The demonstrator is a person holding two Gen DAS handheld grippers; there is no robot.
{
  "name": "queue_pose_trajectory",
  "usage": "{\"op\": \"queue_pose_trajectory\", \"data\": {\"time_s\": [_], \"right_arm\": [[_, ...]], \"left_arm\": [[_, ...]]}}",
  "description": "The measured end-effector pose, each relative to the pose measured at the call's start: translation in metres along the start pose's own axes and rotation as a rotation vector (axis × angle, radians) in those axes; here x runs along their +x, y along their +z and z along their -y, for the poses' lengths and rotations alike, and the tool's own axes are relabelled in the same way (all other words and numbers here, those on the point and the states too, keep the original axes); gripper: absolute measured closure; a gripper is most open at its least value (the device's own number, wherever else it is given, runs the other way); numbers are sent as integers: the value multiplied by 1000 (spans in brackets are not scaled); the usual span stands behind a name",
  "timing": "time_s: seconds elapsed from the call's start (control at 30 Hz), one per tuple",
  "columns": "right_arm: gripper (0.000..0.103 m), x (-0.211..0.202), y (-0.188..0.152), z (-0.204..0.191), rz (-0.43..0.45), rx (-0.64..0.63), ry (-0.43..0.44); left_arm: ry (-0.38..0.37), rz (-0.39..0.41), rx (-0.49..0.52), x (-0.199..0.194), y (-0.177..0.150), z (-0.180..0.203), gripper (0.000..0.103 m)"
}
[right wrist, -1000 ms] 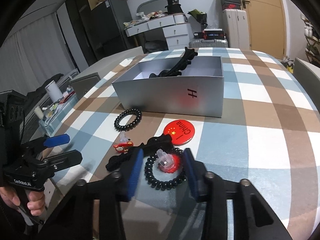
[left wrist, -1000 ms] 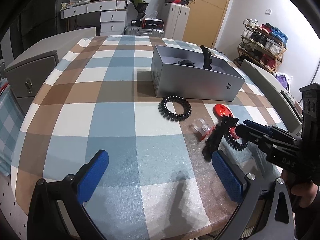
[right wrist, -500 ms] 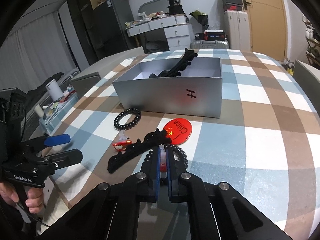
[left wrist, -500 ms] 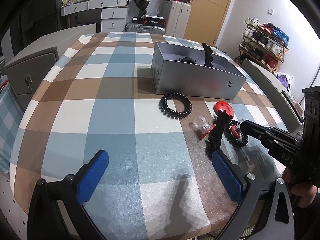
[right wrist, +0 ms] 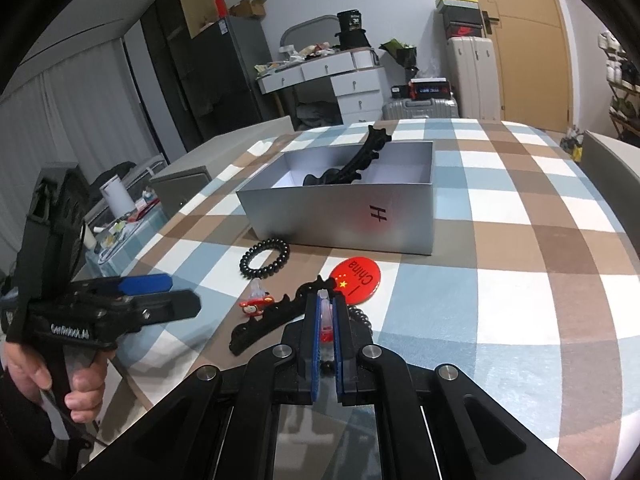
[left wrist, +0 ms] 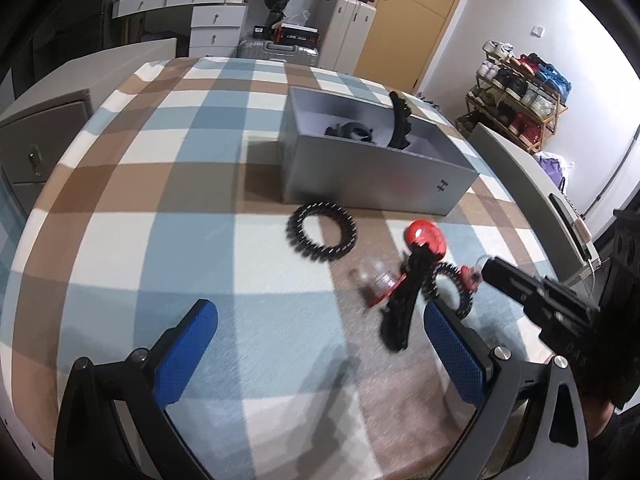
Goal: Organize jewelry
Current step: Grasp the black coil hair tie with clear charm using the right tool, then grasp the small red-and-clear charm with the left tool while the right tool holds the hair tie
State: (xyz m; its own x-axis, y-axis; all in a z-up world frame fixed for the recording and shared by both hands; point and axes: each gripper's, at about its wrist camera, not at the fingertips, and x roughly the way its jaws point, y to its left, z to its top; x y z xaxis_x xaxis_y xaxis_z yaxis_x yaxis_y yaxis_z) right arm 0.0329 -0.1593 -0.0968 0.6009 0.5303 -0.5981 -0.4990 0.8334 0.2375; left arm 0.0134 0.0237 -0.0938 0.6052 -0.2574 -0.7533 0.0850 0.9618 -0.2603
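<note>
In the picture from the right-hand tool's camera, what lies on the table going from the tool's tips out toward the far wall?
Right gripper, shut on a small red-and-clear clip → red China badge → black spiral hair tie → grey box with a black hair claw inside.

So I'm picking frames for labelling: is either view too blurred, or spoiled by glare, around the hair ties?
Left wrist view: motion-smeared, the black spiral hair tie and red badge are soft. Right wrist view: sharp, the badge's lettering is readable, only a faint red reflection on the grey box.
</note>
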Motion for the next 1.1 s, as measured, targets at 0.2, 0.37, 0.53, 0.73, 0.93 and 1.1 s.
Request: {"op": "queue_pose_trajectory", "data": {"time_s": [0.2,0.37,0.53,0.73,0.93,1.1], "right_arm": [[98,-4,-4,6,13,10,1],[98,-8,-6,11,13,9,9],[98,-14,-9,18,32,23,12],[98,-19,-13,25,47,40,18],[98,-25,-15,29,63,40,19],[98,-27,-16,32,66,49,18]], "left_arm": [[-1,-18,52,10,6,15,2],[-17,-26,81,15,13,23,3],[-25,-38,97,20,18,30,15],[-33,-79,91,32,20,36,29],[-43,-124,77,38,21,36,65],[-45,-147,55,40,19,34,81]]}}
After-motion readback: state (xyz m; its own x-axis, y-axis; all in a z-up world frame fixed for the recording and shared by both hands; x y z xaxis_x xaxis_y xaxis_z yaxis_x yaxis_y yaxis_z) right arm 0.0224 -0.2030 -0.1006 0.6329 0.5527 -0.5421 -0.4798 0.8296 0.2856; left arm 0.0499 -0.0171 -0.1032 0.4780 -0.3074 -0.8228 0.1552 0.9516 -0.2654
